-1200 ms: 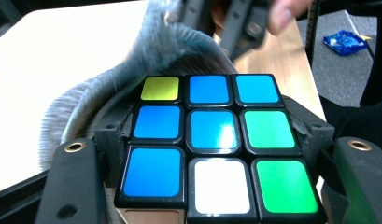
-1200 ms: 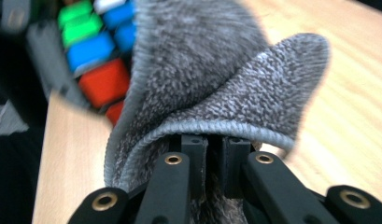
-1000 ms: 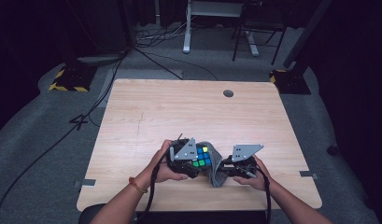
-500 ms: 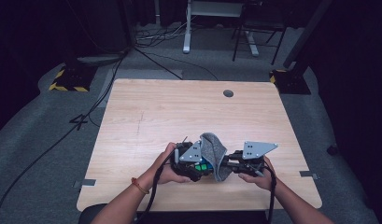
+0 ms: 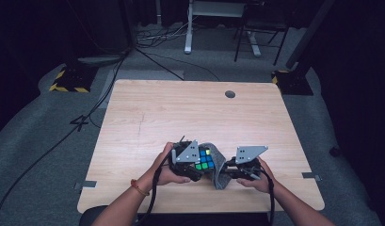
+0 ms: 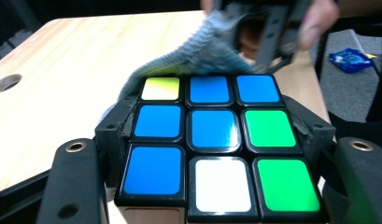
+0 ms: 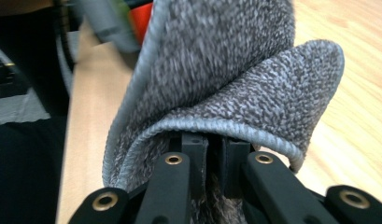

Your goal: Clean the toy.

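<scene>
Left hand-held gripper (image 5: 196, 170) clamped on the puzzle cube (image 5: 204, 159), jaws pressing its two sides, blue, green, white and yellow tiles facing up; cube held low over the near middle of the counter (image 5: 148, 117), just in front of the person. Grey cloth (image 5: 219, 168) draped against the cube's right side, between the two tools, touching the cube's far edge in the left gripper view. Right hand-held gripper (image 5: 230, 173) pinched shut on a fold of that cloth, fabric bunched and curling over the jaws.

Versus half a second ago: cloth dropped from standing tall over the cube to lying lower along its right face, top tiles uncovered again. Versus a second ago: much the same layout, cube top bare, cloth low between the hands. Both grips unchanged throughout, hands hardly shifted.

Reads as one wiping pass over the top face just finished; likely next, another stroke or a turn of the cube to reach a fresh side
</scene>
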`<control>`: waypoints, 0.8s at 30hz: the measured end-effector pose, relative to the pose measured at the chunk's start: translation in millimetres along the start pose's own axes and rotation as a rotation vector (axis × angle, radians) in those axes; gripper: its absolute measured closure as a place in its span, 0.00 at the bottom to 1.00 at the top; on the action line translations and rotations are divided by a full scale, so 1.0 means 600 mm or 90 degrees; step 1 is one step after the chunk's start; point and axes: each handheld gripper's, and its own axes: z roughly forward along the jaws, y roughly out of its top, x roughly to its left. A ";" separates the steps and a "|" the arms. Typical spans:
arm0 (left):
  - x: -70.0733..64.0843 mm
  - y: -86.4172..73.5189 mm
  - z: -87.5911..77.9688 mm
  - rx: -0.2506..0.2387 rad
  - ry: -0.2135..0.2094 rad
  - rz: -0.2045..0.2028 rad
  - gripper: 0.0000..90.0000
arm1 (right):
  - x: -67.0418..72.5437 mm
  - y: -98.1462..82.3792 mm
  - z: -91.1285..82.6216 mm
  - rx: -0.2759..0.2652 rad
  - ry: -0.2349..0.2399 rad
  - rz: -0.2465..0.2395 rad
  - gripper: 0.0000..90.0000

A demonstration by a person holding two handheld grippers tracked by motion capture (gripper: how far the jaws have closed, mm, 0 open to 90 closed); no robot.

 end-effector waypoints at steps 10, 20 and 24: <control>-0.004 -0.007 0.015 0.031 -0.018 0.002 0.37 | 0.005 0.012 -0.023 -0.066 -0.008 -0.013 0.93; -0.031 0.011 0.018 0.012 -0.047 0.030 0.37 | -0.005 0.011 -0.024 -0.056 -0.070 -0.005 0.93; -0.028 0.016 0.009 -0.003 -0.036 0.026 0.37 | -0.006 0.006 -0.013 -0.024 -0.054 -0.005 0.93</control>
